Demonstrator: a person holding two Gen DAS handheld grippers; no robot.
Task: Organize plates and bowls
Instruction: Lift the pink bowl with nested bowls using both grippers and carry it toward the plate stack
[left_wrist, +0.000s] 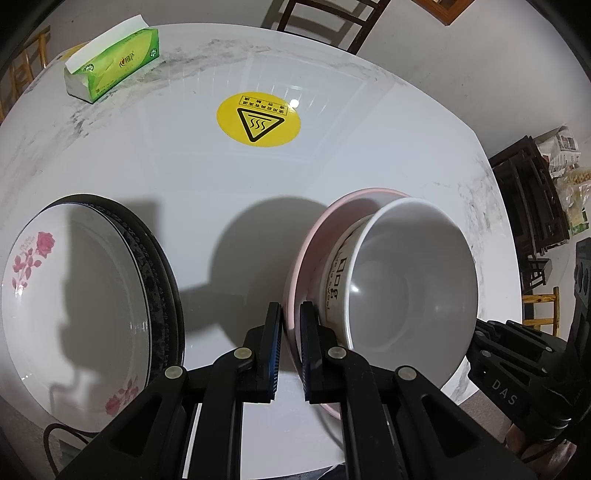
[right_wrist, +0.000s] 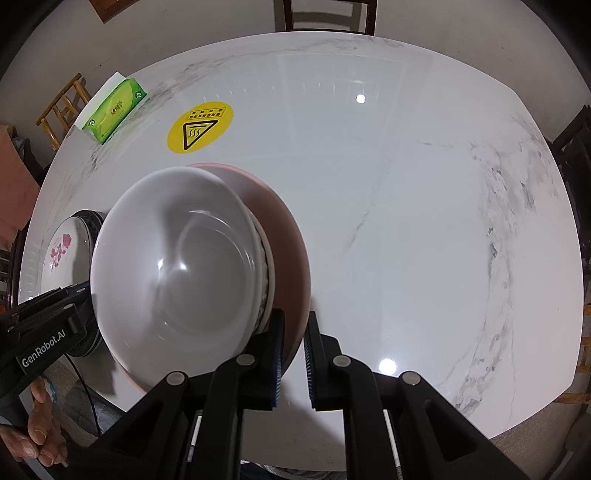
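Jaws of both grippers, left gripper (left_wrist: 291, 325) and right gripper (right_wrist: 294, 334), pinch the pink plate (left_wrist: 314, 236) rim.

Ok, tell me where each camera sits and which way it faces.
Left wrist: on the left gripper, facing across the table; jaws clamp the pink plate's left rim; right gripper at right.
Right wrist: on the right gripper, clamping the plate's right rim; left gripper and hand at left.
Shared: white bowl, rose plate, tissue pack, yellow sticker.

bowl (left_wrist: 410, 280) in plate (left_wrist: 325, 236) — mid-table (left_wrist: 221, 177)
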